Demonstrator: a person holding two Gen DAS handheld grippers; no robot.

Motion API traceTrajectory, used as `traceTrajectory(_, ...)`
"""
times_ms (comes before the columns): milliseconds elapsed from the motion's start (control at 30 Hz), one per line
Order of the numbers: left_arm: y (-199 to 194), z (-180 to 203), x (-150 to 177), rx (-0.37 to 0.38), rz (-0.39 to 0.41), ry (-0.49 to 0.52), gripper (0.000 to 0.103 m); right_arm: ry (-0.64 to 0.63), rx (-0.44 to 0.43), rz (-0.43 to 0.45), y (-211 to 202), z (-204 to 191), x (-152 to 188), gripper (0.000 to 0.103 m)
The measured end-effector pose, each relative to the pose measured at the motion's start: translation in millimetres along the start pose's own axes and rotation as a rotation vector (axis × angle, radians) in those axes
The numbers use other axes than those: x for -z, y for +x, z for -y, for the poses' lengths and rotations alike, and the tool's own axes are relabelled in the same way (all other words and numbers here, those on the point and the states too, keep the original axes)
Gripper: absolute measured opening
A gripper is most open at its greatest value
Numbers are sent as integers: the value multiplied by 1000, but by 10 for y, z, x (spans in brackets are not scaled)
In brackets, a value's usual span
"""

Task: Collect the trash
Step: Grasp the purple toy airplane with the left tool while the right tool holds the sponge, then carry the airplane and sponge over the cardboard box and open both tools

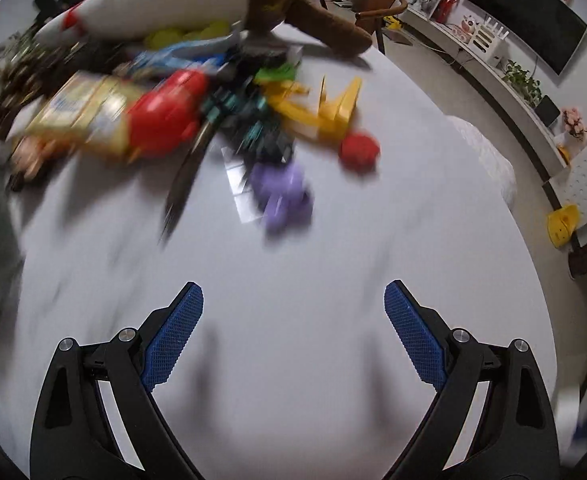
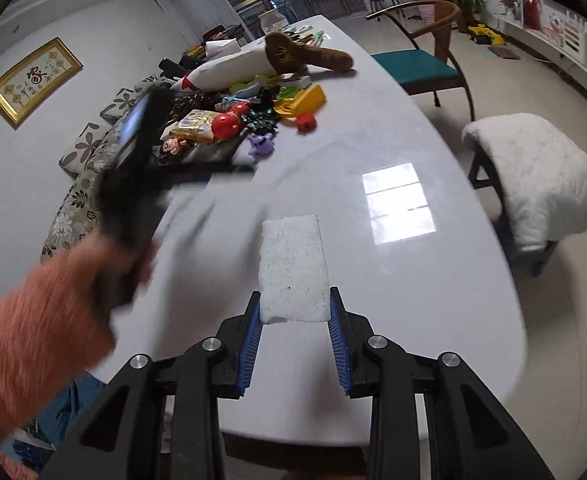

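Observation:
My right gripper (image 2: pixel 294 300) is shut on a white foam block (image 2: pixel 293 268) and holds it above the near end of the white table (image 2: pixel 373 140). My left gripper (image 1: pixel 293 300) is open and empty over bare tabletop; in the right wrist view it shows as a blurred dark shape (image 2: pixel 141 160) held by a hand in an orange sleeve. Ahead of it lies a pile: a yellow packet (image 1: pixel 81 114), a red toy (image 1: pixel 165 114), a purple toy (image 1: pixel 281 192), a yellow plastic piece (image 1: pixel 325 110) and a small red piece (image 1: pixel 359 150).
A long white cushion (image 1: pixel 153 8) and a brown plush (image 1: pixel 305 8) lie behind the pile. A wooden chair with a teal seat (image 2: pixel 417 64) and a white-covered stool (image 2: pixel 533 176) stand right of the table. Patterned cushions (image 2: pixel 85 152) line the left wall.

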State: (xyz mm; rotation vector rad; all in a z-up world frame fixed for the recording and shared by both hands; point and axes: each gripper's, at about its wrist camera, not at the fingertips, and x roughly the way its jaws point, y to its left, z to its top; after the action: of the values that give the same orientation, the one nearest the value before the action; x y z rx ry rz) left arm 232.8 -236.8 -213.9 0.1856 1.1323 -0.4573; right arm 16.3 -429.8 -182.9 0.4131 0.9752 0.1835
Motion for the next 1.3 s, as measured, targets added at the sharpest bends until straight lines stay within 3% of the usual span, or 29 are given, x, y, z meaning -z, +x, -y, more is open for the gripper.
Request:
traceTrajectory(100,212,37,-223,-51,-37,-27,90,27,-5,-4,-63,102,82,33)
traceTrajectory(200,325,6,-319,-79,-39,-52,76,25,5,-7,-92,155,151,33)
traceTrajectory(300,317,22,-379,-99,-17,-11,41,28,4,-25,-43,183,192,34)
traceTrajectory(400,223,-63,-321,-56,-23,-18,41,12,-4,-36,25,134,168,34)
traceTrajectory(567,-104,-271,54,-7,-21,-24,41,-33,-31,-38,112,-68,68,34)
traceTrajectory(733,-677,-393,619,43,20,10,41,-91,-44,-54,223,-382,31,34)
traceTrajectory(933,-1452,-551,1723,75,33,59,41,-193,-33,-111,318,-883,206,34)
traceTrajectory(1167,-1833,-639,3155,102,-88,54,41,-297,5,-267,442,-1373,884,34)
traceTrajectory(1300,-1702,-649,3810,139,-184,6,42,-310,26,-385,615,-1508,1459,34)
